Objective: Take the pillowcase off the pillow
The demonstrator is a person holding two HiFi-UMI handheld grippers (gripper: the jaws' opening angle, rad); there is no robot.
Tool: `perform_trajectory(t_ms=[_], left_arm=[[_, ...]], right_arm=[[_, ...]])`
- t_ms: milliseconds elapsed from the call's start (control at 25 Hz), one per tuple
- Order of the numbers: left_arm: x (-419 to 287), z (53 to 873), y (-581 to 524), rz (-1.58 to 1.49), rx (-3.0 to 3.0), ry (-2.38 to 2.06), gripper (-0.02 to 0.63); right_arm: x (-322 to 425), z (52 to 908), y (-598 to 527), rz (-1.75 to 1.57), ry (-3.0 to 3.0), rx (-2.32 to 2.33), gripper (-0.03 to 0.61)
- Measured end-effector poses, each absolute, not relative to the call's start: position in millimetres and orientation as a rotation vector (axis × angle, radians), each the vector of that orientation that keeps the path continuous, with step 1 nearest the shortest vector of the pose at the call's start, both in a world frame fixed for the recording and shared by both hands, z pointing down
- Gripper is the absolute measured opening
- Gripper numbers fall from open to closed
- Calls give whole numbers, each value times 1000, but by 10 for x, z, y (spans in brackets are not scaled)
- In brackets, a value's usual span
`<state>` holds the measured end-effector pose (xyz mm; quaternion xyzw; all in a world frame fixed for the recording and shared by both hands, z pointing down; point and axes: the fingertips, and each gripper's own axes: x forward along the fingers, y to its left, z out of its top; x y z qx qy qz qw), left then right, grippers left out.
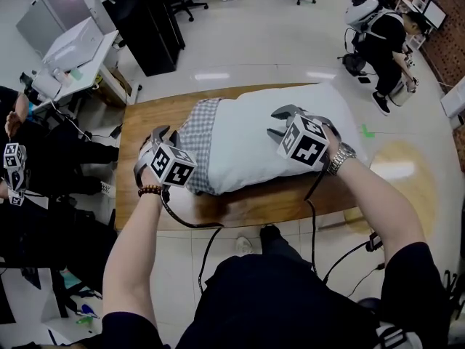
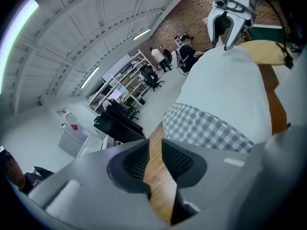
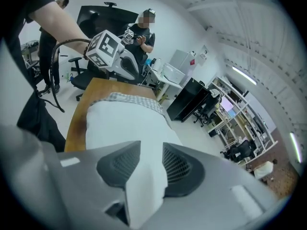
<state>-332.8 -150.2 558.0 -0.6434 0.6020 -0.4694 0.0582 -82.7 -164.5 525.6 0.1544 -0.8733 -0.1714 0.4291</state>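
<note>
A pillow lies across the wooden table [image 1: 145,122]. Most of it is inside a white pillowcase [image 1: 247,147], and its grey checkered end [image 1: 195,140] sticks out on the left. My right gripper [image 1: 280,122] sits on the pillow's right part and is shut on a fold of the white pillowcase [image 3: 144,176]. My left gripper [image 1: 161,133] hovers beside the checkered end [image 2: 206,128]. It is open, and only bare table wood [image 2: 156,162] shows between its pads.
A black cabinet [image 1: 145,20] and a white desk [image 1: 76,57] stand behind the table to the left. One person sits at far left [image 1: 29,158] and another at top right [image 1: 385,38]. Gripper cables [image 1: 196,224] hang over the table's near edge.
</note>
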Motion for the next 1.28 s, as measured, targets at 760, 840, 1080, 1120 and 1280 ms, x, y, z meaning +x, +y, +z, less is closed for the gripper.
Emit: perform_trajectory(t_ms=[760, 840, 1080, 1120, 1280], left_arm=[[-2861, 5617, -3037, -1436, -2484, 1611, 109], [-2842, 5623, -3203, -1436, -2569, 1587, 120], [-2815, 5396, -3906, -1339, -2608, 1511, 149], [-2843, 5460, -3966, -1372, -2637, 1506, 153], [-2949, 5980, -3970, -1623, -2785, 1478, 164]], right_arm=[[-1498, 5257, -3208, -206, -2229, 283, 177], [-1583, 5264, -3380, -181, -2231, 264, 186], [-1798, 5391, -3771, -57, -2218, 188, 204], [-1835, 5419, -3822, -29, -2212, 169, 206], [-1909, 5629, -3945, 54, -2174, 96, 224]])
